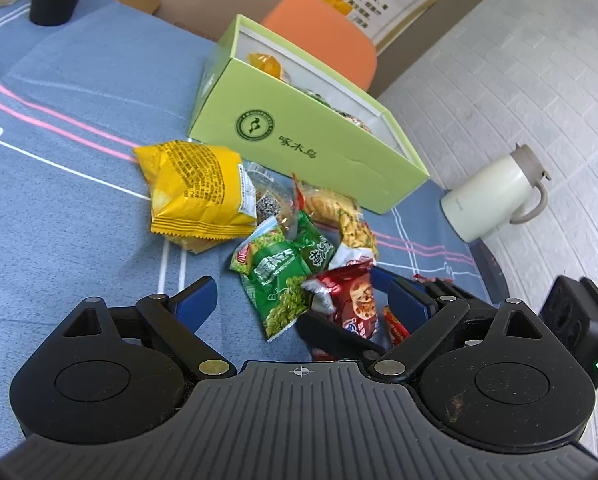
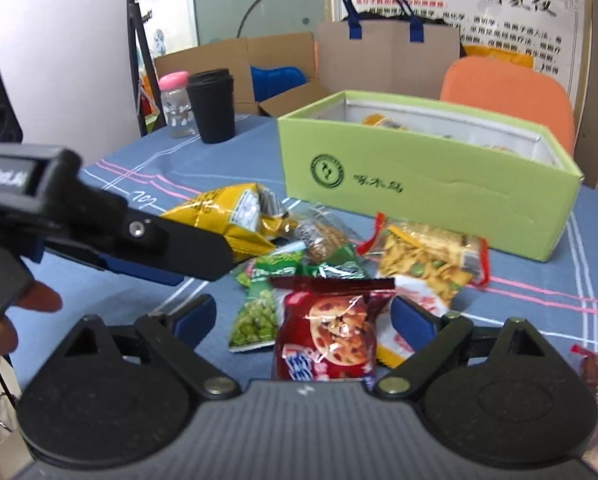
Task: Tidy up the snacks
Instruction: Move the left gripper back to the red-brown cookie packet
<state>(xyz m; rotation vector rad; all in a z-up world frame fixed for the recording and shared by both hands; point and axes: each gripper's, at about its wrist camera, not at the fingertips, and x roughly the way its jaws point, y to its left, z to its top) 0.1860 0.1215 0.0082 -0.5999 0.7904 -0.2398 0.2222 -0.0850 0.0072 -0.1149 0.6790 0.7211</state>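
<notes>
the green box (image 2: 431,184) keeps most of its contents behind its front wall; only a few wrappers peek over the rim. a red packet at the right edge of the right wrist view is cut off and blurred. a person's fingers (image 2: 39,300) curl under the left gripper's handle, which reaches in from the left, tilted down. the left gripper (image 1: 299,300) stands wide with the green pea packet (image 1: 279,292) lying loose between its pads. the right gripper (image 2: 303,316) is also wide, the red cookie packet (image 2: 331,332) between its fingers, whether touching i cannot tell. the yellow packet (image 1: 191,188) lies ahead of the left claw, the box beyond it.
</notes>
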